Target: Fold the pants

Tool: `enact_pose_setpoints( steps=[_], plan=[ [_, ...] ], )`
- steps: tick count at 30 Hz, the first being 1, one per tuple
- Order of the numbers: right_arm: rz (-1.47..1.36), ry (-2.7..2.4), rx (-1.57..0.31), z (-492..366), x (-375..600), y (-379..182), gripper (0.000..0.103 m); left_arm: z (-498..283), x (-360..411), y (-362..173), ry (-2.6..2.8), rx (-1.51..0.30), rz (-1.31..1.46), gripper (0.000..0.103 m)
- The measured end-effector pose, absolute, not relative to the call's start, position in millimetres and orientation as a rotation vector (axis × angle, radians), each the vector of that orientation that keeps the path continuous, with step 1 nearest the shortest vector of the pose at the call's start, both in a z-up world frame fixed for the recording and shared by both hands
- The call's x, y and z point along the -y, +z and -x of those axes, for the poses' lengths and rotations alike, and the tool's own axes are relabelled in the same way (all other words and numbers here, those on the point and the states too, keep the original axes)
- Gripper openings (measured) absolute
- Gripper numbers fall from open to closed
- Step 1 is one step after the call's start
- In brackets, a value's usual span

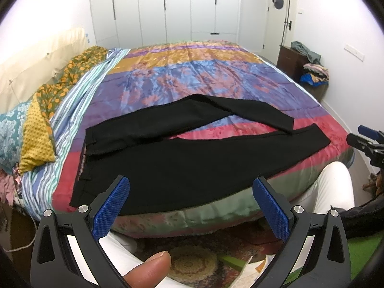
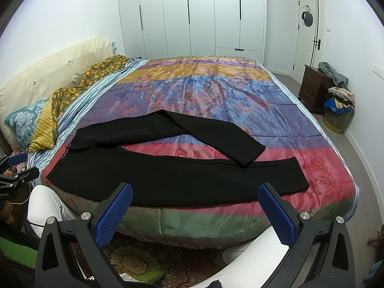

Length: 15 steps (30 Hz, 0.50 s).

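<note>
Black pants (image 1: 182, 165) lie spread on the bed near its front edge, waistband to the left, legs to the right; the far leg bends back over toward the near leg's cuff. They also show in the right wrist view (image 2: 177, 177). My left gripper (image 1: 190, 187) is open and empty, held above the bed's front edge just short of the pants. My right gripper (image 2: 195, 193) is open and empty, likewise in front of the near leg. The right gripper shows at the right edge of the left wrist view (image 1: 364, 141); the left gripper shows at the left edge of the right wrist view (image 2: 16, 177).
The bed (image 1: 192, 76) carries a multicolored satin cover, with pillows (image 1: 36, 139) and a cream headboard (image 1: 36, 64) at the left. A dark nightstand (image 2: 314, 88) and a clothes pile (image 2: 340, 98) stand at the right wall. White wardrobes (image 2: 192, 16) stand behind. My white-clad knees (image 1: 333, 189) press near the bed edge.
</note>
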State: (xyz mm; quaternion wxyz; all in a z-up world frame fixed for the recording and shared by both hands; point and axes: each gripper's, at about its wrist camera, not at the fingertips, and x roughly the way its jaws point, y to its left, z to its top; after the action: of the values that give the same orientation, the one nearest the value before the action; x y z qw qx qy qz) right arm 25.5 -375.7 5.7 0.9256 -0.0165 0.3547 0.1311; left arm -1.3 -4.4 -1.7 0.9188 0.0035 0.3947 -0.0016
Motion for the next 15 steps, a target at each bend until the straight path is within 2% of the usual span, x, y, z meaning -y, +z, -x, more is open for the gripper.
enact_pose_setpoints(
  steps=[15],
  plan=[
    [0.035, 0.278, -0.724, -27.2, 372.0, 5.9, 0.103, 2.1, 6.5, 1.5, -0.021, -0.801, -0.017, 0.102]
  ],
)
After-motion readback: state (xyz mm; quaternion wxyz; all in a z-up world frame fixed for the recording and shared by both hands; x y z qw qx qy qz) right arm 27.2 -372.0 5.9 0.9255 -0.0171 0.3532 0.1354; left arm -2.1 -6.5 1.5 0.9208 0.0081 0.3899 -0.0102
